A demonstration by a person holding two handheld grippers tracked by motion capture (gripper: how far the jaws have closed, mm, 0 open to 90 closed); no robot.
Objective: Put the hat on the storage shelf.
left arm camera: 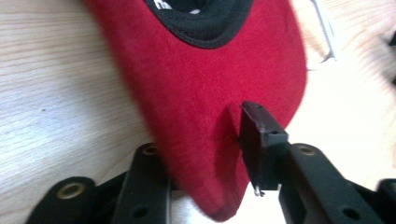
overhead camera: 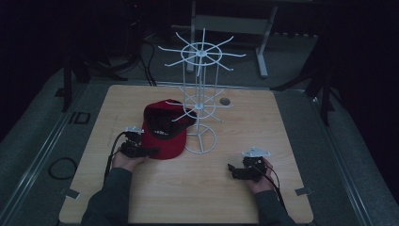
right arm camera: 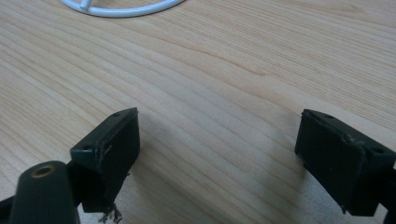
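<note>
Cap (overhead camera: pixel 164 134) lay upside-down on the tabletop (overhead camera: pixel 141 197), left of centre, brim pointing toward the near edge, crown up against the white wire rack (overhead camera: pixel 201 101). Rack stood mid-tabletop, its ring base touching or just beside the cap; can't tell which. Likely the cap was meant for one of the rack's prongs, hence the two being so close.

Left gripper (overhead camera: pixel 141 151) sat at the cap's near-left side, brought in low over the tabletop. In the left gripper view the brim (left arm camera: pixel 205 116) ran between the jaws: one jaw pressed on top of the red fabric, the other underneath and hidden. Jaws clamped on the brim, fabric dimpled at the contact. Looked like a pinch grip at the brim edge, a sensible handle for lifting.

Right gripper (overhead camera: pixel 234 170) rested toward the near-right corner, well apart from cap and rack. Jaws spread wide, nothing between them but bare wood; rack base ring (right arm camera: pixel 123 7) visible farther off. Parked, probably waiting.
</note>
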